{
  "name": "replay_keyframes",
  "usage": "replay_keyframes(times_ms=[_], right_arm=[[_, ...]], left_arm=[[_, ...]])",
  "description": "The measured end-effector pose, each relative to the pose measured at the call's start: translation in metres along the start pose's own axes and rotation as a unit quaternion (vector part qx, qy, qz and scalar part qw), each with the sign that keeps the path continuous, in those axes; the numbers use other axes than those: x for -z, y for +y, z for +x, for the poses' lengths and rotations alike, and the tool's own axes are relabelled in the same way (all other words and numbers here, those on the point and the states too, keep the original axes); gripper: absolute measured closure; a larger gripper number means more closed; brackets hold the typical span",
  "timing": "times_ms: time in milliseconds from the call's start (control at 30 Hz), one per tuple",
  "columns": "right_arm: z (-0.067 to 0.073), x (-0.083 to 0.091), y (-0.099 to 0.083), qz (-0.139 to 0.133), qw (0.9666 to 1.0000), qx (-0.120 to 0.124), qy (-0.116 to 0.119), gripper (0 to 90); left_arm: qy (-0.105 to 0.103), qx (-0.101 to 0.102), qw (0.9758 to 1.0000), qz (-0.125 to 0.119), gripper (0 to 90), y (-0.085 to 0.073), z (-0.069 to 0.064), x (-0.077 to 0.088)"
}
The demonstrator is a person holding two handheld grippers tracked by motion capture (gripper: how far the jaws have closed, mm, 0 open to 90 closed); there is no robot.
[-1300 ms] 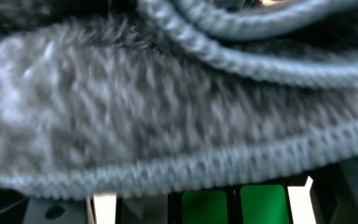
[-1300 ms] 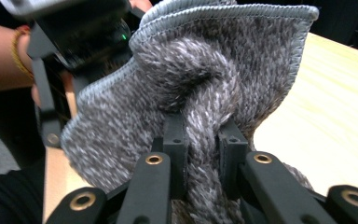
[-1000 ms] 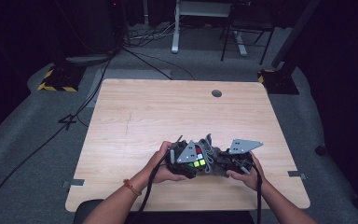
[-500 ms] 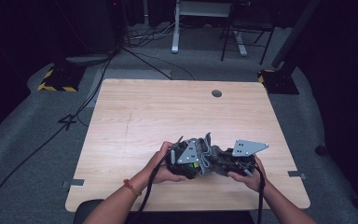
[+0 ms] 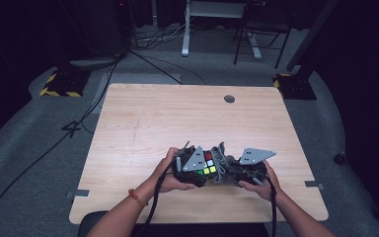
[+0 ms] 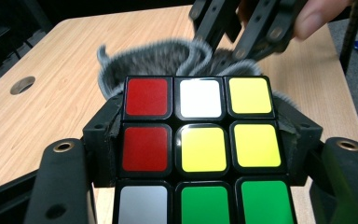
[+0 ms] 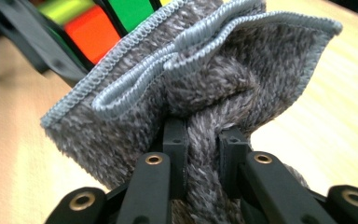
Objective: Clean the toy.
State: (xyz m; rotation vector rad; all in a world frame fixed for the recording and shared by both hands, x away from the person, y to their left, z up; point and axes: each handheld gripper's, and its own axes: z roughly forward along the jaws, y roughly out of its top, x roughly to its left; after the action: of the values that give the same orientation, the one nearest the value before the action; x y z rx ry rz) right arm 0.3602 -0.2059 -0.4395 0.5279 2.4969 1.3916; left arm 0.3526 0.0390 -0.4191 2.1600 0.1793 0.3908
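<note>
A colour puzzle cube point(image 6: 199, 144) with red, white, yellow and green tiles sits between the jaws of my left gripper point(image 5: 190, 168), which is shut on it. The cube point(image 5: 207, 164) is near the table's front edge in the high view. My right gripper point(image 7: 203, 140) is shut on a bunched grey cloth point(image 7: 205, 79) with a pale stitched hem. The cloth point(image 5: 220, 165) presses against the cube's far side; in the right gripper view the cube point(image 7: 98, 23) shows behind it. The right gripper point(image 5: 244, 170) sits just right of the cube.
The wooden table point(image 5: 177, 123) has a round cable hole point(image 5: 229, 98) at its far middle. Both forearms come in over the front edge. Cables, yellow-black floor stands point(image 5: 59, 84) and desk legs point(image 5: 185, 29) lie beyond the table on the grey floor.
The cube has turned in the left gripper, so its coloured face was hidden half a second ago and shows again now. The right gripper with the cloth has shifted only slightly.
</note>
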Motion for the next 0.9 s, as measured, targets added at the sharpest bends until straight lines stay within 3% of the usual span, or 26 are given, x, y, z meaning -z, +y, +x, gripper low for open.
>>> replay_keyframes(times_ms=[167, 367, 467, 567, 733, 767, 800, 900], right_arm=[[0.008, 0.011, 0.011, -0.038, 0.9992, 0.011, 0.011, 77.9], [0.008, 0.011, 0.011, -0.035, 0.9992, 0.017, 0.005, 77.8], [0.005, 0.002, 0.004, -0.013, 0.9999, 0.002, 0.004, 77.9], [0.002, -0.007, -0.002, 0.014, 0.9999, -0.004, 0.001, 77.9], [0.002, -0.001, 0.001, 0.002, 1.0000, -0.002, 0.000, 77.9], [0.004, 0.005, 0.005, -0.018, 0.9998, -0.004, 0.009, 77.9], [0.004, 0.005, 0.005, -0.018, 0.9998, -0.004, 0.009, 77.9], [0.009, 0.009, 0.010, -0.027, 0.9996, 0.012, 0.000, 77.9]], left_arm=[[-0.006, 0.002, 0.9999, 0.013, 33.1, -0.002, -0.001, -0.007], [-0.003, -0.005, 0.9999, 0.013, 33.1, 0.000, -0.004, -0.007], [-0.004, -0.008, 0.9998, 0.018, 33.1, 0.000, -0.005, -0.006], [-0.006, -0.004, 1.0000, 0.004, 33.1, 0.001, -0.003, -0.002], [-0.008, 0.000, 1.0000, 0.004, 33.1, -0.001, -0.001, -0.003], [-0.007, -0.002, 0.9999, 0.012, 33.1, -0.001, -0.002, -0.006], [-0.007, -0.002, 0.9999, 0.012, 33.1, -0.001, -0.002, -0.006], [-0.009, -0.008, 0.9998, 0.015, 33.1, 0.000, -0.004, -0.008]])
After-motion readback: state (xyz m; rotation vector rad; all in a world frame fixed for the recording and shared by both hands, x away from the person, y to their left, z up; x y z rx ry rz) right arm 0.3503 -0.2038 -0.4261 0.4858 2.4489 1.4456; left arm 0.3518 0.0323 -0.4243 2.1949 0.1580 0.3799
